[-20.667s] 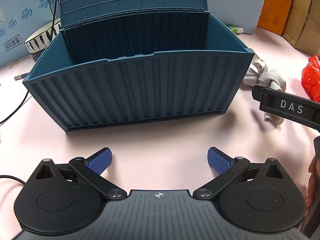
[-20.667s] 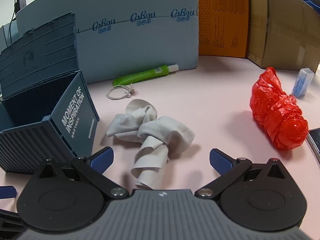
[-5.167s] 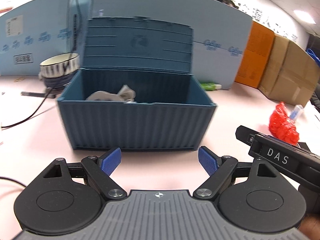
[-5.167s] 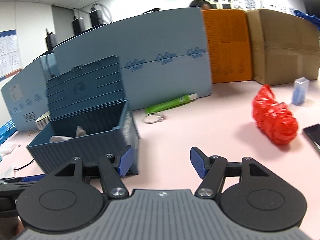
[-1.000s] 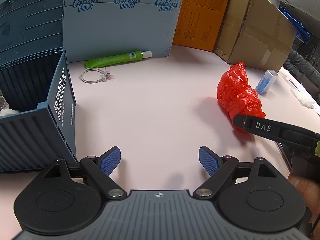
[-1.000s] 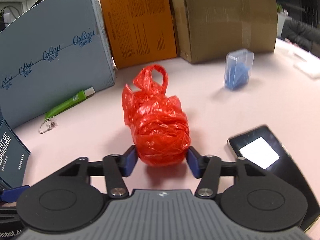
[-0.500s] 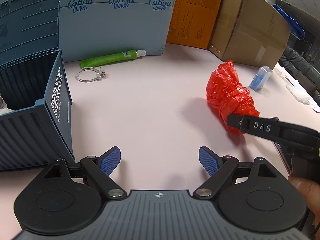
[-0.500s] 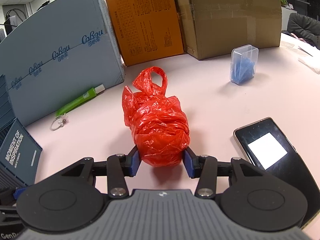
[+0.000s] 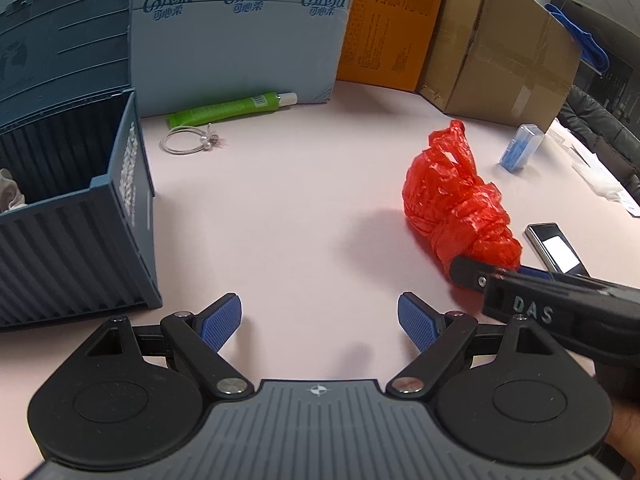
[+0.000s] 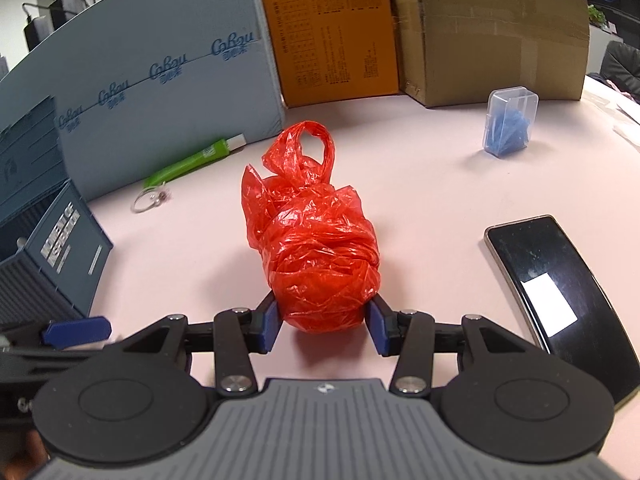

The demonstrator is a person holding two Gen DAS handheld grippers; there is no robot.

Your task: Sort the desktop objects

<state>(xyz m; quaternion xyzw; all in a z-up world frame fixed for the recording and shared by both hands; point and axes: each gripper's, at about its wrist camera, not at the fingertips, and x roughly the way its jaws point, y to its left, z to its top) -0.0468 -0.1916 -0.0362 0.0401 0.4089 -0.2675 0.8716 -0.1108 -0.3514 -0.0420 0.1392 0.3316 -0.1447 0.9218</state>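
Note:
A crumpled red plastic bag (image 10: 316,248) lies on the pink desk, and my right gripper (image 10: 324,326) is shut on its near end, blue pads pressed into both sides. The bag also shows in the left wrist view (image 9: 456,208), with the right gripper's black finger at its near end. My left gripper (image 9: 320,322) is open and empty over bare desk. The open dark blue storage box (image 9: 72,216) stands at the left with a grey cloth (image 9: 10,196) inside.
A green tube (image 9: 230,109) and a wire ring (image 9: 190,145) lie by the pale blue board at the back. A clear case of blue items (image 10: 510,122) and a black phone (image 10: 548,276) lie to the right. Orange and brown cartons (image 10: 484,28) line the back.
My right gripper has closed further on the red bag, pads now squeezing it. The left gripper has stayed open and shifted slightly.

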